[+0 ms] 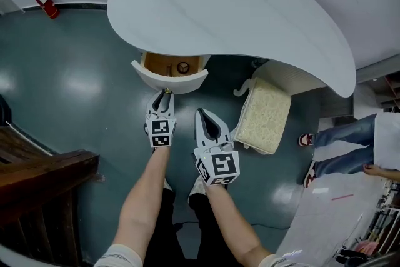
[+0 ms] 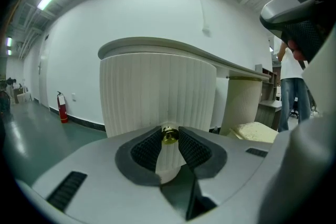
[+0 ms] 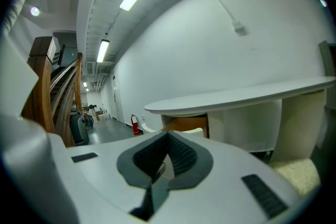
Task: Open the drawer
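Head view shows the drawer [image 1: 170, 80] standing pulled out from under the rim of the white curved table [image 1: 231, 9], its wooden inside uncovered, with a small round object [image 1: 183, 67] lying in it that is too small to make out. The left gripper [image 1: 164, 94] reaches straight to the drawer's white front, tips touching it at the middle. The right gripper [image 1: 201, 113] hangs just beside the left one, a little further back from the drawer front and apart from it. A cream upholstered stool [image 1: 264, 115] stands to the right of the drawer, and a red fire extinguisher [image 1: 45, 3] stands well apart from the drawer, by the wall on the far left.

Left gripper view shows the jaws clamped on the drawer's small brass knob [image 2: 169, 135], one ribbed pad pressing on each side of it, with the drawer's ribbed white front [image 2: 157, 92] rising directly behind.

Right gripper view shows the jaws together at the tips with nothing between them; the drawer's wooden side [image 3: 186, 124] lies beyond them, under the table's edge.
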Motion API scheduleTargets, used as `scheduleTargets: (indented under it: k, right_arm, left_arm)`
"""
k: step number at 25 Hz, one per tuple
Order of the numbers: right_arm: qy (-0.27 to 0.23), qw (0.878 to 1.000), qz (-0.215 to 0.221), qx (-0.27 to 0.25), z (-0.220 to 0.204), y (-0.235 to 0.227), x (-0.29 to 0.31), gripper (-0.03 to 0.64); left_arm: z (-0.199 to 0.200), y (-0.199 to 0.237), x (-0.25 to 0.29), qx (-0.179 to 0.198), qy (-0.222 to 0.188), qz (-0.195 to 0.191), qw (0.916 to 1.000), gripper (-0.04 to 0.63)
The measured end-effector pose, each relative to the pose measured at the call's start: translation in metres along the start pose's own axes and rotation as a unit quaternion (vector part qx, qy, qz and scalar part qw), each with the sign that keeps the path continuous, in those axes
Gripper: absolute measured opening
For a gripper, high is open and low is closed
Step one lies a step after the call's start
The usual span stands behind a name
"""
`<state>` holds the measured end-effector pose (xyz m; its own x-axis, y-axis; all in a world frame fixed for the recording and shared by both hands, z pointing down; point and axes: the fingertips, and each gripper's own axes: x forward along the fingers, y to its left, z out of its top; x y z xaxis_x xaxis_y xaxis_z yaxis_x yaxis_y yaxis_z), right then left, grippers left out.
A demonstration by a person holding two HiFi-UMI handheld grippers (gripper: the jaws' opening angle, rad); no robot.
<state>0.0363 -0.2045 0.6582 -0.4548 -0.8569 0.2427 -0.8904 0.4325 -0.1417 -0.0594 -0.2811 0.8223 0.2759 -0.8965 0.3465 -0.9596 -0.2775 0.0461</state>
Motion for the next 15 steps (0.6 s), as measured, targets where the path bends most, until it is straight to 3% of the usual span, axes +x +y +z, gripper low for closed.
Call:
scheduleTargets:
  k: [15]
  right_arm:
    - [0.031, 0.999, -0.006, 0.003, -0.002, 0.004, -0.021, 0.012]
  left_arm:
    - [-0.009, -0.009, -0.031, -0.031, 0.033, 0.003, 0.9990, 0.104]
